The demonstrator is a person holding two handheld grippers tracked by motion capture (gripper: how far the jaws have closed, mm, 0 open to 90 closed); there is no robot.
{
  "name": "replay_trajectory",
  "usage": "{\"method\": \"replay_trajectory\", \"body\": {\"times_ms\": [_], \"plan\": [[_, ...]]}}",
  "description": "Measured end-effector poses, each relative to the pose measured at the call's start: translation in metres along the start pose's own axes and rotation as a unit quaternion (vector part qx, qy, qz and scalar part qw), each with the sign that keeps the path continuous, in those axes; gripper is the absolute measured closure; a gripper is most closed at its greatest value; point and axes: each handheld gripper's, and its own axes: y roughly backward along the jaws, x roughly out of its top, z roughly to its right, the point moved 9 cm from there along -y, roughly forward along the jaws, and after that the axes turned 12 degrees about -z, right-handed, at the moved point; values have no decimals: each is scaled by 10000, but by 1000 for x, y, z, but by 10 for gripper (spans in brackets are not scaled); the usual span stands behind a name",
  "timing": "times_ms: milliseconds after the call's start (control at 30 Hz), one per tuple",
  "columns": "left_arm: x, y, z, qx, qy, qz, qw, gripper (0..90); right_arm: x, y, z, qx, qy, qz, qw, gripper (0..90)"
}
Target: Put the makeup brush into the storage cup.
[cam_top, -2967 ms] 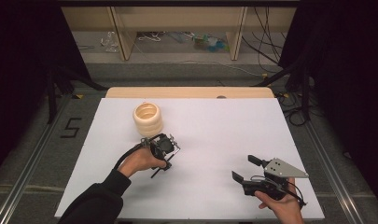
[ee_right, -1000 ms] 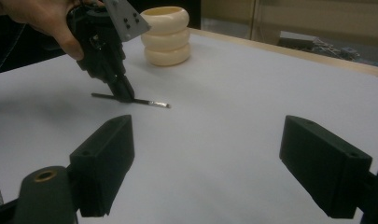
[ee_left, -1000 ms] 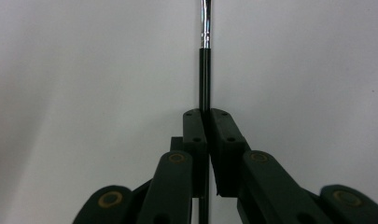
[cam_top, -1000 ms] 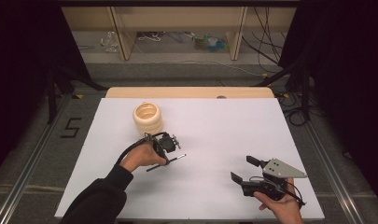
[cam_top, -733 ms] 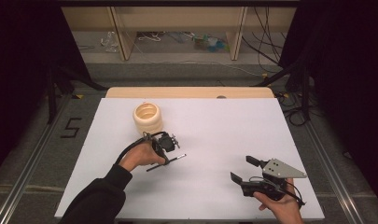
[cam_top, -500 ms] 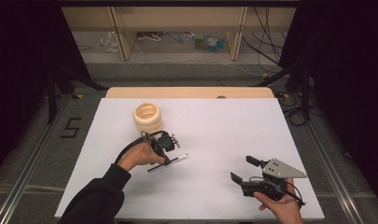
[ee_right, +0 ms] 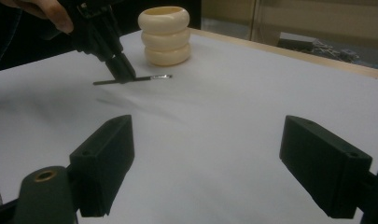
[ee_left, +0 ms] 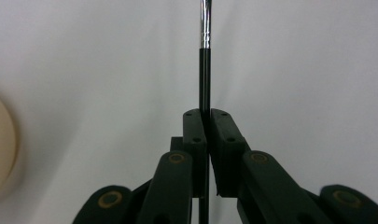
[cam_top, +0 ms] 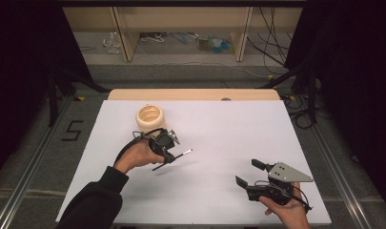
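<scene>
**Left jaws clamp a thin rod above the counter**

The left gripper (cam_top: 167,153) has its jaws clenched on a slim black rod (cam_top: 173,159), pads pressed flat against its shaft near the middle. In the left gripper view the rod (ee_left: 205,56) runs straight out past the jaw tips, its far end silver. From the right gripper view, the rod (ee_right: 130,80) lies level and clear of the white counter (cam_top: 219,133), a shadow beneath it. The left hand (cam_top: 136,155) wraps the gripper body, forearm angling in from the lower left, just in front of the cream ribbed pot (cam_top: 149,118). Over on the right, the right gripper (cam_top: 250,174) sits low near the counter's front edge, jaws released and wide apart, nothing between them, pointing left towards the rod.
</scene>
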Motion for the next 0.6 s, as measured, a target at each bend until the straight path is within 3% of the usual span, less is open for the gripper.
{"method": "replay_trajectory", "body": {"times_ms": [200, 233, 300, 400, 467, 533, 600], "plan": [[2, 15, -9, 154, 24, 409, 9990, 852, 0, 0, 0, 10, -1, 17, 10000, 189], [5, 19, -9, 147, 171, 644, 9977, 852, 0, 0, 0, 11, -3, 18, 10000, 189], [6, 28, -13, 246, 195, 826, 9961, 852, 0, 0, 0, 11, -1, 19, 10000, 189], [9, 41, -19, 241, 330, 1266, 9911, 853, 0, 0, 0, -6, -2, 1, 10000, 189], [10, 45, -22, 252, 315, 1435, 9888, 852, 0, 0, 0, 8, 5, 20, 10000, 189], [9, 48, -26, 280, 475, 1588, 9858, 852, 0, 0, 0, 9, -5, 19, 10000, 189], [8, 50, -29, 333, 507, 1650, 9844, 852, 0, 0, 0, 8, 1, 16, 10000, 189]]}}
